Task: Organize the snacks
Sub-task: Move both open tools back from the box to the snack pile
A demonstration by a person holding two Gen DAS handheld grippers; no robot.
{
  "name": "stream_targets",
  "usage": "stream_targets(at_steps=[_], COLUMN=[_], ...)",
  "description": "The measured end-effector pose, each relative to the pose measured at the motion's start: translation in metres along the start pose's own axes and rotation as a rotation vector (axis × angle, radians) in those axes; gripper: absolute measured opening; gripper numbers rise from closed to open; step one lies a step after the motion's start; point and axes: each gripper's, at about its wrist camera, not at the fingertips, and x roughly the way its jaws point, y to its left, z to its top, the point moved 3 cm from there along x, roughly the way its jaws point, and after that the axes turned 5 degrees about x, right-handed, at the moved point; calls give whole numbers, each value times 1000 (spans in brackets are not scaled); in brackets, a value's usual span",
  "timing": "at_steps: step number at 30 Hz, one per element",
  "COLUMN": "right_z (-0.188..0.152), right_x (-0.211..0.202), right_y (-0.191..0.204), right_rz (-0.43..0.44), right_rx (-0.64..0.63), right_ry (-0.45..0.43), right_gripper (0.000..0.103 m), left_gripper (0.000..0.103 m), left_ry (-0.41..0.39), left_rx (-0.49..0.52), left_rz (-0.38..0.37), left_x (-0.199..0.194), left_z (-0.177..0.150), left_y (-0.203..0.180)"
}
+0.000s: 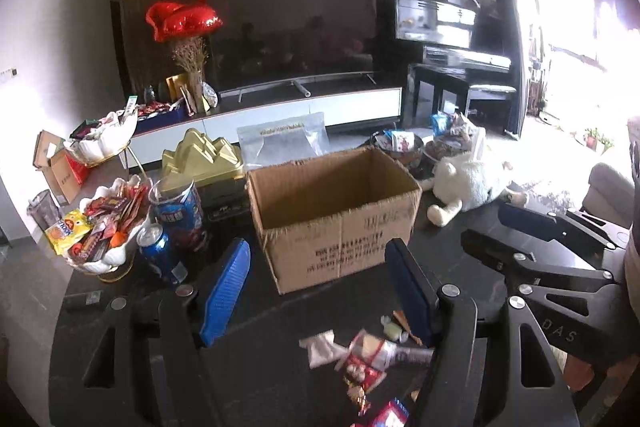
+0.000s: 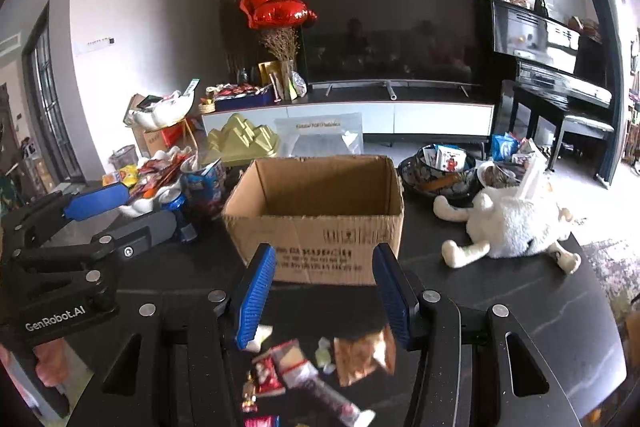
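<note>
Item: snacks [image 2: 304, 367], loose packets, being kept in a scatter at the table's [image 2: 540, 307] near edge, below both grippers. Nothing is being held.

Item: box [image 2: 316, 211], cardboard, open-topped, apparently empty, being kept mid-table, beyond the packets.

Item: left gripper [image 1: 320, 291], jaws being held apart, nothing between the pads.

Item: right gripper [image 2: 324, 295], jaws being held apart likewise, empty; the foil packet [image 2: 362, 357] is lying just below its right finger.

Handling note, as judgement: one packet is best taken at a time, pinched by a flat edge, not the crinkled middle; it is being advised that it be lifted clear of its neighbours and released over the box, inside its walls.

Also listed: bowl [image 1: 108, 231] and cans [image 1: 176, 215] at the left edge, plush toy [image 2: 516, 223] at the right.
</note>
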Motion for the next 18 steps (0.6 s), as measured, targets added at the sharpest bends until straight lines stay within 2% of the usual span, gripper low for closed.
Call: stream_targets(at_steps=[9, 18], right_z=[-41, -88], right_x=[-24, -23], right_y=[5, 8], right_rz=[-30, -10], right_rx=[5, 53], right_ry=[2, 93], right_gripper=[52, 52], left_gripper=[69, 69], left_ry=[55, 141], left_rx=[-26, -37], left_rz=[-52, -101], left_x=[-17, -13], left_z=[-48, -94], left_y=[-8, -17])
